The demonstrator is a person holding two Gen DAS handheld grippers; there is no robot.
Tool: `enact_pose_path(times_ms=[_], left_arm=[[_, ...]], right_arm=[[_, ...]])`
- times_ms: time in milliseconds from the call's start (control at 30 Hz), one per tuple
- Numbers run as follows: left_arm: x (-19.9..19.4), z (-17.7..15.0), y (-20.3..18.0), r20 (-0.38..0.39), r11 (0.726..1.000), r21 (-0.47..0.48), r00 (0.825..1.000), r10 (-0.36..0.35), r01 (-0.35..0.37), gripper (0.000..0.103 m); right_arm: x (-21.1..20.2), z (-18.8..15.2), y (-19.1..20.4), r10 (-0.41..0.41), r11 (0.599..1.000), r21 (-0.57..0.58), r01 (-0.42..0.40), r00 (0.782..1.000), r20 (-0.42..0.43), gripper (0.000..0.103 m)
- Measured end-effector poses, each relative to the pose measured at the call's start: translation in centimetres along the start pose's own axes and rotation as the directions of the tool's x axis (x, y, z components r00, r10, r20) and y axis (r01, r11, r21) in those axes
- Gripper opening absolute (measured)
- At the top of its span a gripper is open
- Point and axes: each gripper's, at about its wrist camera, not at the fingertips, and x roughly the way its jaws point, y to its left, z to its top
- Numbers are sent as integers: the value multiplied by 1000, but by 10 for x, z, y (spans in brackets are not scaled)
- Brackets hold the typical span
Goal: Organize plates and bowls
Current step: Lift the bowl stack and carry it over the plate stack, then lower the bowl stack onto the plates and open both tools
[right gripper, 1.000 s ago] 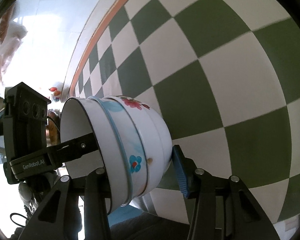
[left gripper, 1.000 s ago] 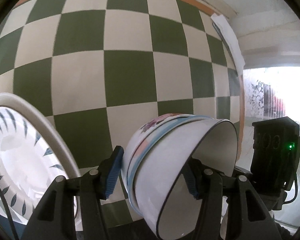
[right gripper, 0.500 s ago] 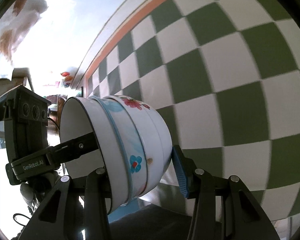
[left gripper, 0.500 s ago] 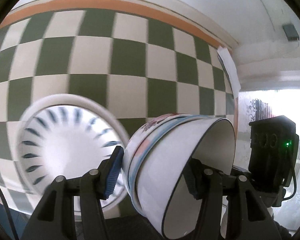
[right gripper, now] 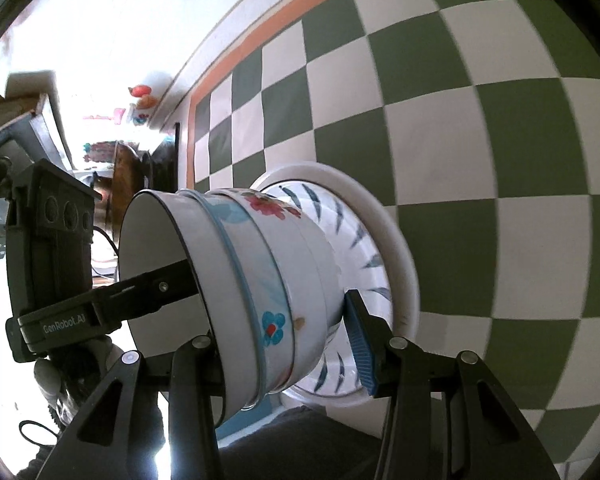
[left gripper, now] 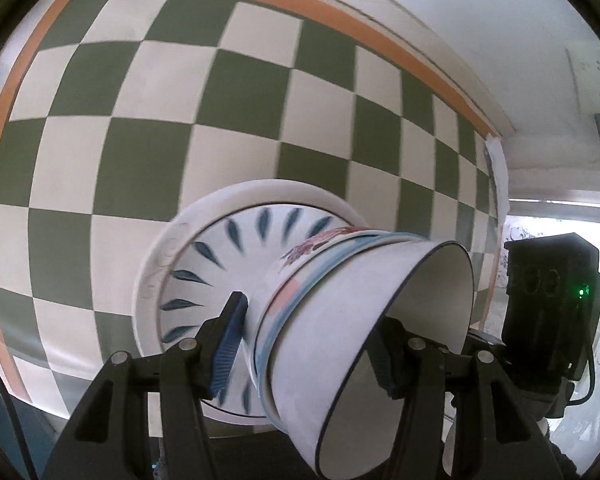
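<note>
A stack of nested white enamel bowls (left gripper: 340, 320) with flower prints lies tilted on its side in the air, carried by both grippers. My left gripper (left gripper: 308, 340) is shut on the stack's wall, one finger inside the rim and the blue pad outside. My right gripper (right gripper: 276, 340) is shut on the opposite wall of the bowl stack (right gripper: 252, 264) the same way. Just behind the bowls, a white plate with blue leaf marks (left gripper: 220, 248) rests on a wider white plate on the table. In the right wrist view the plates (right gripper: 376, 248) show beside the stack's base.
A green-and-white checked tablecloth (left gripper: 140, 140) with an orange border covers the table. A pale wall (left gripper: 500, 40) runs along its far edge. In the right wrist view, brown wooden furniture (right gripper: 124, 176) and a bright window stand beyond the table's end.
Both grippers carried the bowl stack across the table. The plates slid from the left edge to right behind the bowls in the left wrist view and entered the right wrist view.
</note>
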Motion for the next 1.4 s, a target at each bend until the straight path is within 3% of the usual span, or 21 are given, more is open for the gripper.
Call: enact_pose_path(times_ms=[333, 867, 1167, 1267, 1400], left_arm=[[14, 7, 25, -44, 999, -37, 999, -15, 14, 53], [20, 10, 25, -71, 1000, -5, 997, -14, 14, 53], [4, 0, 21, -18, 999, 21, 999, 45, -45, 53], [-7, -9, 19, 23, 994, 37, 995, 99, -99, 53], [-24, -23, 20, 71, 988, 38, 987, 147, -150, 53]], right_arm=[[35, 12, 6, -38, 999, 5, 39, 998, -46, 47], [40, 16, 5, -54, 997, 56, 60, 994, -98, 48], [22, 12, 28, -164, 986, -8, 164, 985, -47, 49], [13, 8, 39, -253, 967, -46, 252, 967, -12, 49], [0, -4, 53, -309, 947, -90, 310, 951, 25, 49]])
